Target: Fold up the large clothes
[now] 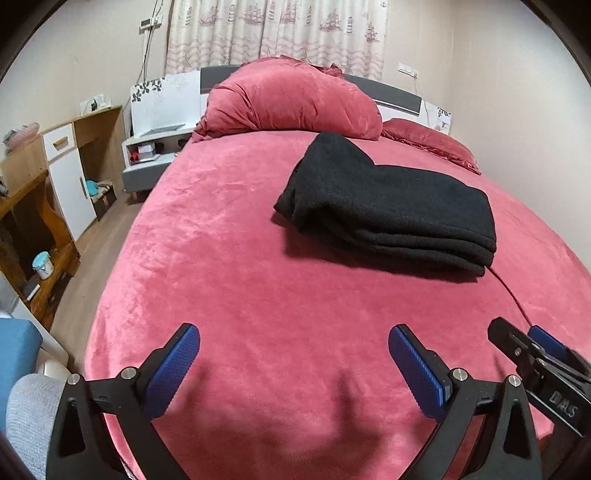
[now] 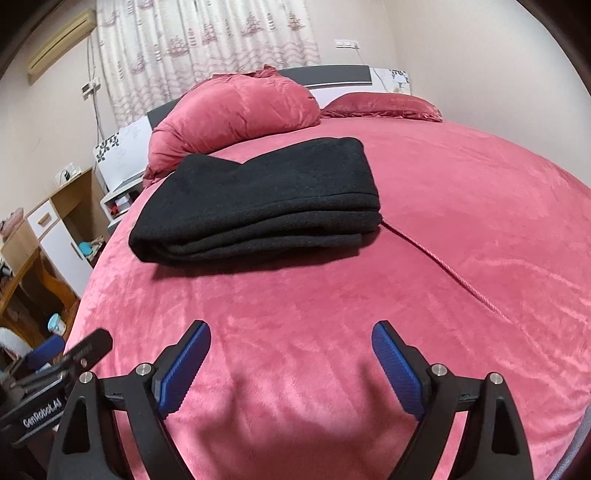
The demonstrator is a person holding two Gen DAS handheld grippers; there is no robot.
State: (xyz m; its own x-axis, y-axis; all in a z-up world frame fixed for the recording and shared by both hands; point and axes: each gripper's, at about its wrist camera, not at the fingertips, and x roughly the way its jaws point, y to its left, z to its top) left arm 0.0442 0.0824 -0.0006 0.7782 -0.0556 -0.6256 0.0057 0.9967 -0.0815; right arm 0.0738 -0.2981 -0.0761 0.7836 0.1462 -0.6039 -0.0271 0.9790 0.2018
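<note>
Pink fuzzy cover (image 1: 240,258) lies over a big bed and fills most of both views. At the far end of the bed sits a puffy pink pillow (image 1: 291,99), with a flatter pink pillow (image 2: 384,105) beside it. Behind them hangs a pale curtain (image 1: 277,29) with little ships and lighthouses drawn on it. A thin pink cord (image 2: 443,266) runs across the cover from the corner of the black cloth.

The black cloth (image 1: 391,206) is the big piece of clothing. It lies folded in a thick, flat stack in the middle of the bed, closer to the pillows than to the tongs. You can see the layers along its near edge. Nothing touches it.

The left gripper (image 1: 293,354) hangs over the near part of the bed. Its two blue pads (image 1: 173,369) are spread wide apart and hold nothing. The right gripper (image 2: 291,354) is the same, with blue pads (image 2: 184,369) far apart and nothing between them. Both are well apart from the black cloth.

In the left view, the other tool pokes in at the right edge, and white letters on it look like "DAS". In the right view, the other tool shows at the left edge with the words "GenRobot.AI" on it.

Beside the bed stand a wooden cupboard (image 1: 70,177) with white doors and a white nightstand (image 1: 151,151).
</note>
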